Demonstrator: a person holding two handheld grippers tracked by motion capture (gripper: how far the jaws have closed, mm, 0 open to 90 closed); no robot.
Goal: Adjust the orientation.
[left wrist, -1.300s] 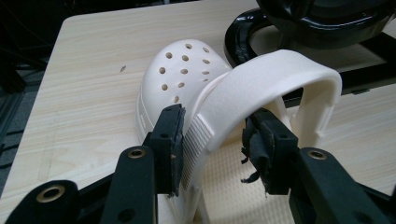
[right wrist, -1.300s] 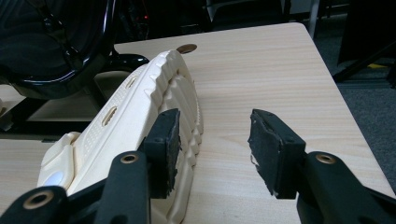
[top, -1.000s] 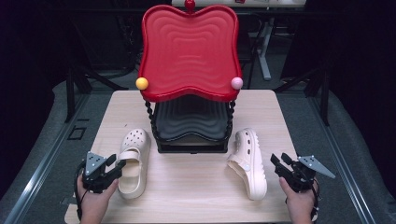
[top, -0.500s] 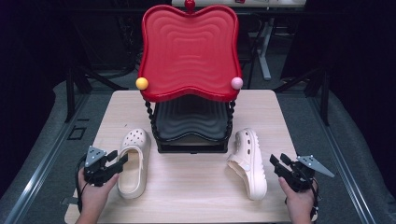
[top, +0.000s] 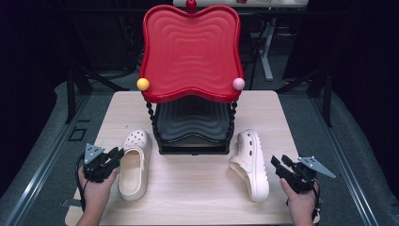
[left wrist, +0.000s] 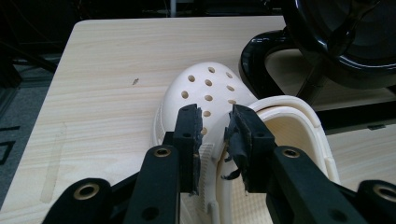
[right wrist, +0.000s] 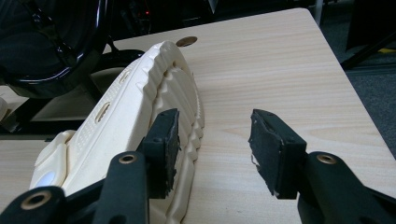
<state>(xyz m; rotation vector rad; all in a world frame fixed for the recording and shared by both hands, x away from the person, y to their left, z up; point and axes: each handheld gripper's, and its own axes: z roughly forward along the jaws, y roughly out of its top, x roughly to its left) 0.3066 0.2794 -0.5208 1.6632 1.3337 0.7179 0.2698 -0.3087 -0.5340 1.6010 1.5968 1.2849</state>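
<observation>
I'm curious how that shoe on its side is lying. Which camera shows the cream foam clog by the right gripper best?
The high view: the cream foam clog on its side shows whole, sole turned toward the right gripper. The right gripper view shows its ridged sole close up. The left gripper view looks at the other, upright clog.

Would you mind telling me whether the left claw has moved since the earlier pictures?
Yes: the left claw has edged slightly toward the black stand base, its jaws just closing around the left clog's rim.
</observation>
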